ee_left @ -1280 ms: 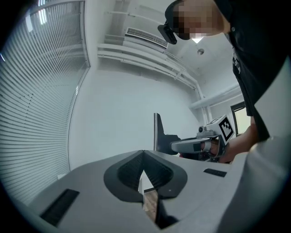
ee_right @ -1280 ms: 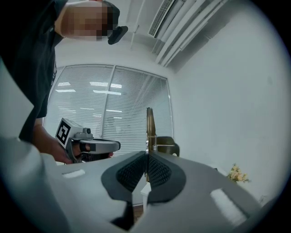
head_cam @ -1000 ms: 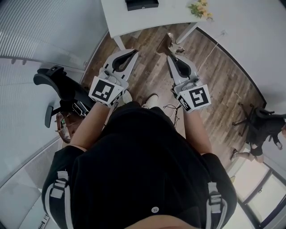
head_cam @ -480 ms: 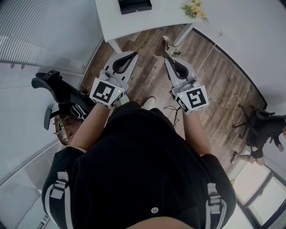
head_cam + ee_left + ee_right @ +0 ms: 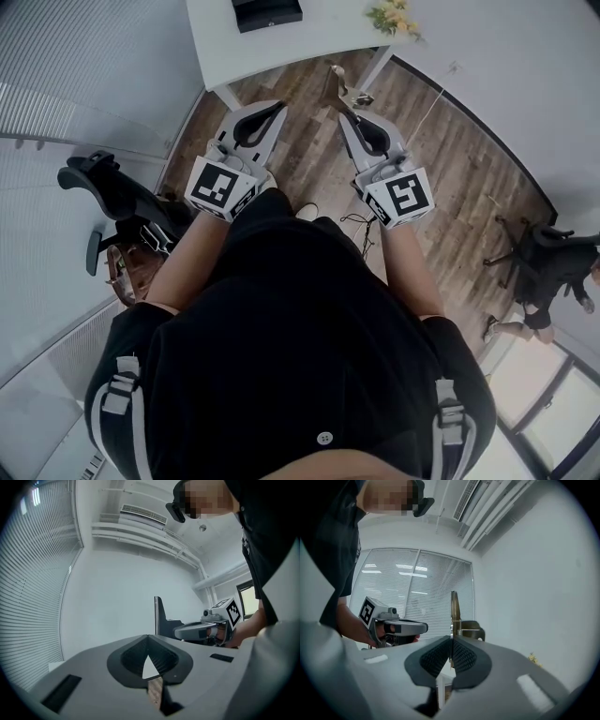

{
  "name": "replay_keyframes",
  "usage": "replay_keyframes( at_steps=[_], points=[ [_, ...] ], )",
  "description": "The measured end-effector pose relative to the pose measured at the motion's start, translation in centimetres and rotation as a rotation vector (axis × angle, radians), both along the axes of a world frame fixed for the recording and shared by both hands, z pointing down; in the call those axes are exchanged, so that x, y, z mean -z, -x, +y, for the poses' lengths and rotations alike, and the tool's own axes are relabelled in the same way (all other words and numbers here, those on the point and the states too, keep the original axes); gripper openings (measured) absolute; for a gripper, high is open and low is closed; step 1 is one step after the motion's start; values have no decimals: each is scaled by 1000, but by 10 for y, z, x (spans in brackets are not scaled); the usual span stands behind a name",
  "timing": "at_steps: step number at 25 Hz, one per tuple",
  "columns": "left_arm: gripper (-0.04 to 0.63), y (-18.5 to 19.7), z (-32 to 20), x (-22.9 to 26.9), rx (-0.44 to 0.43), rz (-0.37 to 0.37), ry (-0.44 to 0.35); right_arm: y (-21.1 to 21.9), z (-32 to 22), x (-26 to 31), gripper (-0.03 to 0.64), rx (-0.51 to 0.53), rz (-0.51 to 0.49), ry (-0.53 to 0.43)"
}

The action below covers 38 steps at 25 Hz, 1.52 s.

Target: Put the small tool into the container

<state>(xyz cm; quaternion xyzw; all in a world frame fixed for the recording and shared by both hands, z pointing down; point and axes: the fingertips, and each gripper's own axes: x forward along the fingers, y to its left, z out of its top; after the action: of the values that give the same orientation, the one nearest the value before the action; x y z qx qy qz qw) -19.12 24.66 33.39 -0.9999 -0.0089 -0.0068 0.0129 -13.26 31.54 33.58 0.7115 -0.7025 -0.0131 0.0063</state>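
In the head view, a person in a black shirt is standing on a wooden floor (image 5: 469, 178) and holding both grippers out in front. The left gripper (image 5: 278, 109) is keeping its jaws pressed together on nothing. The right gripper (image 5: 347, 116) is pinching the small tool (image 5: 337, 86), a bronze-coloured piece that is sticking out past the jaw tips toward the white table (image 5: 309, 42). The black container (image 5: 267, 12) is sitting on that table, well apart from the tool; what is in it cannot be made out. Yellow flowers (image 5: 392, 15) are lying near the table's right corner. A black office chair (image 5: 103, 183) is standing to the person's left, and another chair (image 5: 548, 255) is standing far off to the right.

In the left gripper view, the jaws are meeting at their tips, with only a sliver of pale wall showing between the ribbed pads (image 5: 161, 656). Beyond them, the right gripper is holding the tool upright.

In the right gripper view, the pads (image 5: 461, 657) are squeezing the tool's thin blade, which is rising straight above them. The left gripper is hovering beside it, in front of window blinds (image 5: 431, 597).
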Motion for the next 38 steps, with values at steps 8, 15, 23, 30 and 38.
replay_keyframes(
  at_steps=[8,15,23,30,38],
  points=[
    [8,-25,-10,-5,-1,-6,8,-23,-10,-5,14,-5,-4,11],
    [8,-54,-34,-11,1,-4,5,-48,-33,-9,14,4,7,27],
    [8,-95,-82,-13,3,-9,-2,-88,-85,-13,14,21,-2,52],
    [8,-131,-125,-12,6,-15,0,-121,-132,-12,14,35,-2,72],
    [8,-151,-182,-12,26,-18,16,-141,-188,-15,14,43,-16,92]
  ],
)
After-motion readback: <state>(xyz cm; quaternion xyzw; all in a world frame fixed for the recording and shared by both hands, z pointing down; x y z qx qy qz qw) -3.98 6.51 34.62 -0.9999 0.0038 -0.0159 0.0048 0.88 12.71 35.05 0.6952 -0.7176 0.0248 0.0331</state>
